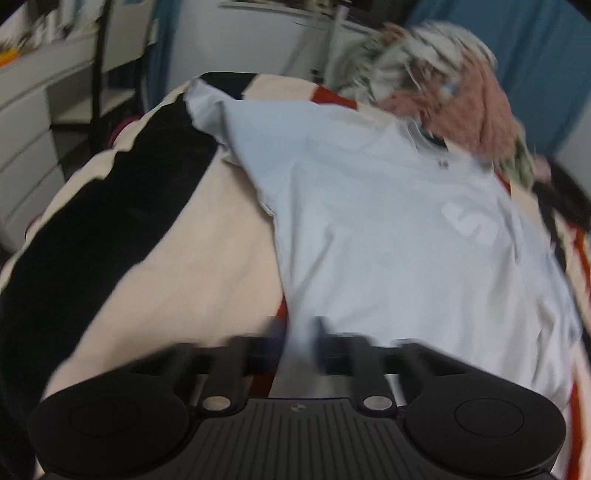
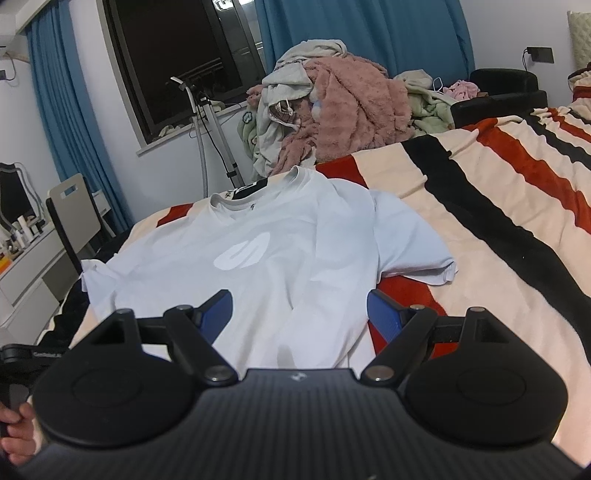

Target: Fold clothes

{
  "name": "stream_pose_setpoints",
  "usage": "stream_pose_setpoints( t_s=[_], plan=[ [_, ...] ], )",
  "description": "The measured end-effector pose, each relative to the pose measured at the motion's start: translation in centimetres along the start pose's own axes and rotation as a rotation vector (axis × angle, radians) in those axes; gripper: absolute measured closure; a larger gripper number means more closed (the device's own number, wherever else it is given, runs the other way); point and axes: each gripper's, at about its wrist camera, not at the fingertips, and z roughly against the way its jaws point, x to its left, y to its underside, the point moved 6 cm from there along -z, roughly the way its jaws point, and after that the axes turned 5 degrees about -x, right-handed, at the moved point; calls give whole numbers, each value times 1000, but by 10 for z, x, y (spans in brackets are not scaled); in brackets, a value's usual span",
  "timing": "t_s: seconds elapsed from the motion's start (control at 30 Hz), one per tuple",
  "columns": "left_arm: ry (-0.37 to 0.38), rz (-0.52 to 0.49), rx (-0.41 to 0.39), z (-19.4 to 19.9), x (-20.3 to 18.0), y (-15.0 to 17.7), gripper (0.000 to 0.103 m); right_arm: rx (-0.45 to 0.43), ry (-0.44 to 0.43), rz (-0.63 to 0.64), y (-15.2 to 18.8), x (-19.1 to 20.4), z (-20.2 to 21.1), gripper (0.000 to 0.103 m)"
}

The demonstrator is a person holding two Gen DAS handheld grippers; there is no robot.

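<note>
our left gripper (image 1: 299, 332) pinches the hem of the white t-shirt (image 2: 280, 251), which lies spread face up at frame centre on the striped blanket (image 2: 480, 206). our right gripper (image 2: 299, 306) hovers, fingers spread, over the hem. we should keep the fabric taut and the edges level.

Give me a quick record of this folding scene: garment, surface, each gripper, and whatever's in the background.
garment: white T-shirt, spread front up, not yet folded
surface: striped blanket on a bed
left gripper: fingers close together on the T-shirt's edge; view blurred
right gripper: open, fingers either side of the T-shirt's lower part
background: clothes pile beyond the collar, blue curtains, dark window
</note>
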Motion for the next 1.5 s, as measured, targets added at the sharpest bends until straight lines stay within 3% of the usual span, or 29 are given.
stream_pose_setpoints(
  t_s=[0.13, 0.23, 0.33, 0.43, 0.5, 0.53, 0.6, 0.8, 0.9, 1.03, 1.23, 1.37, 1.5],
  plan=[
    [-86, -115, -63, 17, 0, -2, 100, 6, 1, -1, 2, 1, -3, 22],
    [-222, -148, -91, 10, 9, -1, 103, 9, 1, 3, 2, 2, -4, 22],
    [-205, -47, -66, 4, 21, -2, 99, 10, 2, 8, 3, 3, -5, 22],
    [-205, -42, -96, 17, 15, -8, 81, 8, 4, 16, 3, 4, -4, 22],
    [-178, -73, -126, 25, 6, -11, 54, 4, 5, 19, 3, 4, -3, 22],
    [-163, -89, -145, 32, -3, -11, 49, 2, 5, 20, 3, 5, -3, 22],
    [-138, -111, -173, 44, -15, -6, 26, -6, 0, 16, 1, 5, -2, 22],
    [41, -125, -275, 86, -59, 16, 4, -45, -40, -42, -4, 4, 5, 22],
    [114, -112, -293, 100, -73, 29, 1, -34, -92, -147, -5, -2, 0, 22],
    [137, -100, -271, 97, -80, 37, 1, -19, -112, -441, -6, -39, -22, 22],
    [168, -49, -229, 61, -66, 32, 1, -51, -15, -863, 7, -119, -69, 20],
    [185, -21, -210, 50, -62, 31, 1, -9, -54, -999, 22, -135, -109, 20],
    [176, -20, -203, 43, -58, 34, 1, -34, -83, -975, 18, -135, -139, 19]
  ],
)
